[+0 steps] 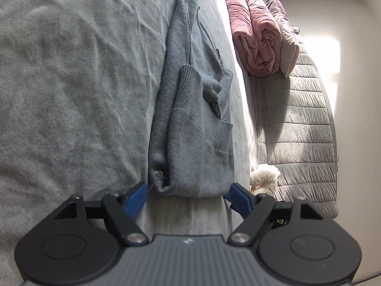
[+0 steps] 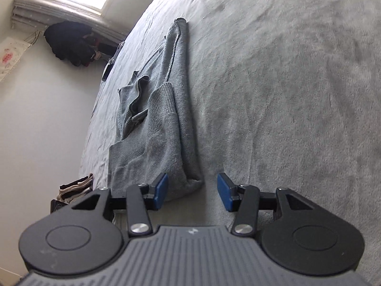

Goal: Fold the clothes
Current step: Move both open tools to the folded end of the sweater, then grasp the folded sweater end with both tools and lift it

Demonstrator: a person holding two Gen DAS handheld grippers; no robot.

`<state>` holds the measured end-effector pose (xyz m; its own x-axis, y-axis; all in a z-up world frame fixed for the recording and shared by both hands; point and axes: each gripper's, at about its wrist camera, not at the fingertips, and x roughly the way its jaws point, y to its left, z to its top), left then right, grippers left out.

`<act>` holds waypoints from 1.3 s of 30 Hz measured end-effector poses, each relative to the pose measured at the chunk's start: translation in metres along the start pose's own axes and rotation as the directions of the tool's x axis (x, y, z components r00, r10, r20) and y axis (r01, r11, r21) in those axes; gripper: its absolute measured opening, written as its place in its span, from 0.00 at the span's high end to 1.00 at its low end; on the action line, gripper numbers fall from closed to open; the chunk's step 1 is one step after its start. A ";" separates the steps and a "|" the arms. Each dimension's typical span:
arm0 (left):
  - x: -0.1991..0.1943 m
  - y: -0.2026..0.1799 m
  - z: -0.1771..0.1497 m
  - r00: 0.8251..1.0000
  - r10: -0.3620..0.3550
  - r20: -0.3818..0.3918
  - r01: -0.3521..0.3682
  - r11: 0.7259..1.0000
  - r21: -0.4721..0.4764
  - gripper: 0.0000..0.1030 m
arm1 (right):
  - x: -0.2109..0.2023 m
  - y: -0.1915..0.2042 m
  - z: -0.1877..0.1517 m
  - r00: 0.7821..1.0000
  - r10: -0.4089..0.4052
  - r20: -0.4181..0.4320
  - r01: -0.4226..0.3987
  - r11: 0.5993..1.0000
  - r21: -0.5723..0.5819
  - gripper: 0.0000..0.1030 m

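Note:
A grey knit sweater (image 1: 190, 124) lies folded into a long narrow strip on the grey bed cover (image 1: 71, 83), a ribbed cuff resting on top. My left gripper (image 1: 189, 196) is open, its blue pads (image 1: 135, 197) standing either side of the strip's near end without pressing on it. In the right wrist view the same sweater (image 2: 157, 124) runs away from me. My right gripper (image 2: 193, 191) is open, with the near corner of the sweater between its blue pads (image 2: 160, 188) and bare cover under the right one.
Rolled pink bedding (image 1: 254, 31) and a pillow (image 1: 285, 40) lie beyond the bed's edge against a quilted grey headboard (image 1: 297, 131), with a white fluffy thing (image 1: 264, 176) below. A dark heap of clothes (image 2: 71, 45) sits under the window, and folded items (image 2: 76, 188) lie beside the bed.

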<state>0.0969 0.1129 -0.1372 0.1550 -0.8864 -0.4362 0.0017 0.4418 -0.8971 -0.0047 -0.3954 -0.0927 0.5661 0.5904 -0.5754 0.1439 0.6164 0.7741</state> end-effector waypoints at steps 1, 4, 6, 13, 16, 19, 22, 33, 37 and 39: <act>0.003 0.000 0.000 1.000 0.002 -0.003 -0.002 1.000 0.002 0.25 | 0.002 -0.001 0.001 1.000 0.011 -0.002 -0.011 1.000 0.006 0.51; 0.010 -0.002 -0.001 1.000 0.002 -0.002 -0.002 1.000 0.023 0.25 | 0.008 -0.002 0.003 0.999 0.038 -0.008 -0.038 0.999 0.013 0.51; 0.014 -0.004 -0.001 1.000 0.002 -0.002 -0.002 0.999 0.038 0.25 | 0.012 -0.002 0.005 0.999 0.050 -0.010 -0.050 0.999 0.009 0.52; 0.025 -0.002 0.000 0.999 -0.002 0.034 0.001 0.999 0.041 0.44 | 0.024 0.001 0.007 0.997 0.071 0.000 -0.071 0.997 -0.008 0.55; 0.030 0.006 0.001 0.999 0.002 0.054 -0.003 1.000 0.013 0.72 | 0.028 0.002 0.005 0.997 0.075 0.009 -0.075 0.997 -0.006 0.58; 0.035 0.014 0.000 0.997 -0.016 0.080 0.017 1.000 -0.021 0.83 | 0.033 0.002 0.003 0.997 0.072 0.019 -0.072 0.997 0.003 0.74; 0.033 0.010 -0.005 0.993 -0.030 0.112 0.029 1.000 0.004 0.85 | 0.034 -0.001 -0.001 0.995 0.096 0.035 -0.097 0.995 0.028 0.79; -0.002 -0.016 -0.022 0.973 -0.113 0.199 0.117 0.993 -0.007 0.87 | 0.000 0.011 -0.010 0.969 0.217 0.120 -0.236 0.955 0.182 0.83; -0.013 -0.033 -0.032 0.971 -0.126 0.202 0.125 0.992 0.017 0.87 | -0.017 0.021 -0.015 0.971 0.203 0.124 -0.225 0.955 0.195 0.83; -0.019 -0.040 -0.038 0.972 -0.127 0.200 0.126 0.992 0.022 0.87 | -0.024 0.029 -0.016 0.970 0.202 0.131 -0.226 0.953 0.204 0.83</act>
<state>0.0561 0.1069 -0.0955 0.3475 -0.8899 -0.2955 0.0427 0.3298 -0.9431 -0.0272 -0.3835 -0.0609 0.6852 0.6291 -0.3672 0.1745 0.3477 0.9212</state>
